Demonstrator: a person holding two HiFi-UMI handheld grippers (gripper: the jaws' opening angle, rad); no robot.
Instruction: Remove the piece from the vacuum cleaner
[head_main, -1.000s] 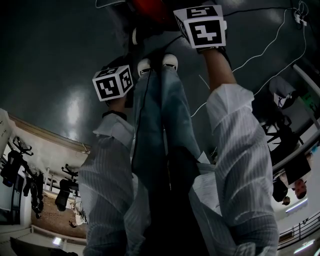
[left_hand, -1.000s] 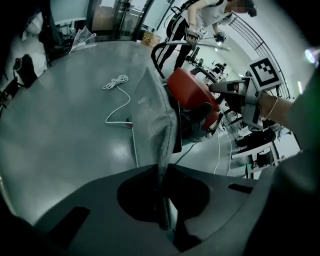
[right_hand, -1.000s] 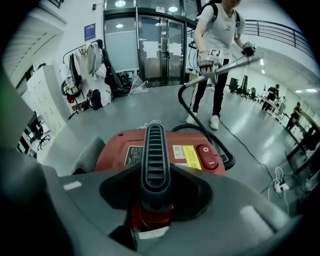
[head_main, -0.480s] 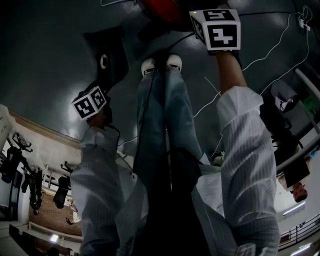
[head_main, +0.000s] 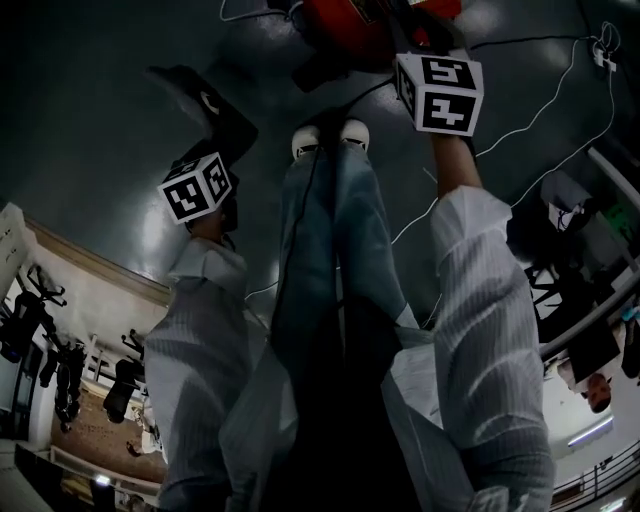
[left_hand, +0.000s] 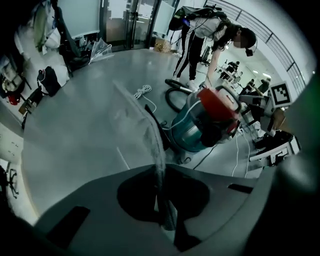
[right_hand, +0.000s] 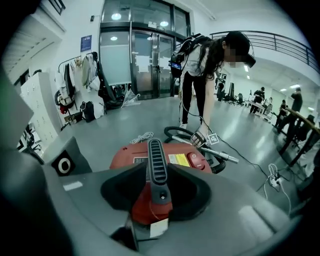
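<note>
The vacuum cleaner has a red lid and a teal drum and stands on the floor ahead of my feet. My left gripper is left of it and shut on the removed piece, a flat dark panel with a white ring. The left gripper view shows this piece edge-on, rising from the jaws. My right gripper is over the cleaner's lid. Its jaws are closing with the black ribbed carry handle between them. The piece also shows at the left of the right gripper view.
Another person bends over the cleaner's black hose and metal wand just beyond it. A coiled white cord lies on the floor behind. White cables run right to a power strip. My shoes are beside the cleaner.
My left gripper has carried the piece left, away from the cleaner, and then raised it. My right gripper has stayed over the cleaner, shifting slightly.
</note>
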